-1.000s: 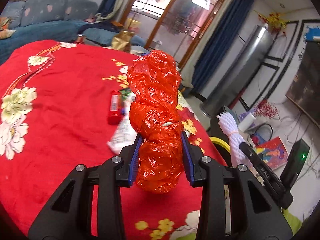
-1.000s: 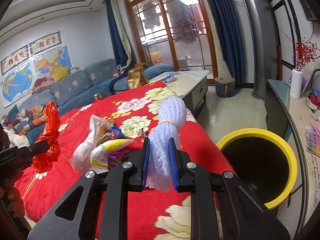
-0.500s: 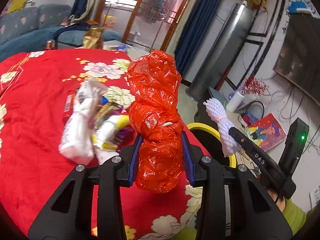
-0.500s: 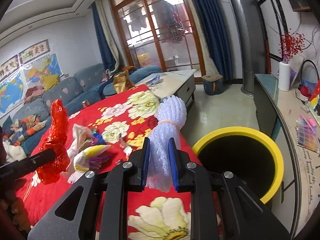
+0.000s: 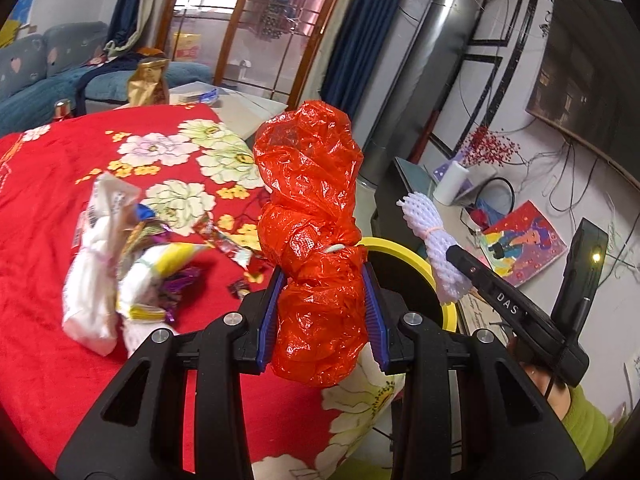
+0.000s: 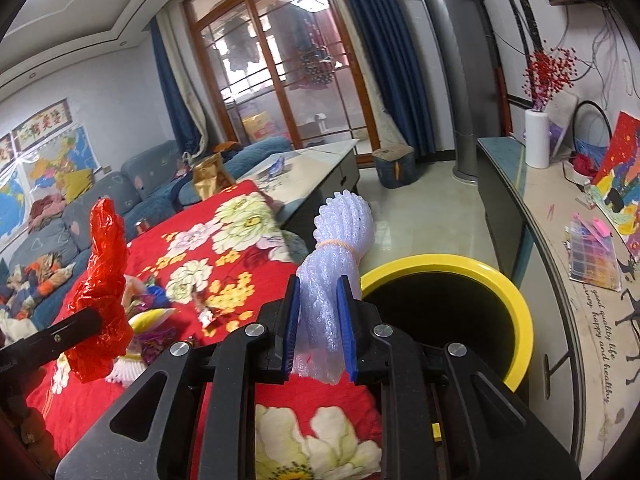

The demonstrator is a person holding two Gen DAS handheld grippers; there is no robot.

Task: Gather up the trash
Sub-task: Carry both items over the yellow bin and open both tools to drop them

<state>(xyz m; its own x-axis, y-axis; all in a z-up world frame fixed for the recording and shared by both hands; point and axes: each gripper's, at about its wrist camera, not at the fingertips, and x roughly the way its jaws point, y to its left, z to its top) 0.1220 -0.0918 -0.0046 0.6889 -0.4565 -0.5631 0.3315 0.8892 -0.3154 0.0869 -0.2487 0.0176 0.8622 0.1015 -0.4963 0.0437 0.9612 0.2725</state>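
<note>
The left gripper point(image 5: 322, 312) has its blue-padded fingers point(image 5: 269, 316) pressed against both sides of a knotted red plastic bag point(image 5: 312, 248), which stands upright between them. The right gripper point(image 6: 318, 322) has its fingers point(image 6: 290, 320) nearly together, pinching a bundle of white foam fruit netting point(image 6: 334, 256) tied with a rubber band. Both bundles are held in the air near the corner of the bench, which is covered by a red flowered cloth point(image 5: 48, 184). Just past that corner stands a yellow-rimmed bin point(image 6: 452, 304) with a dark inside; the netting is just beside its rim. On the cloth, back from the corner, lie a tied white bag point(image 5: 90, 280), crumpled snack wrappers point(image 5: 160, 272) and small foil scraps point(image 5: 228, 244).
</note>
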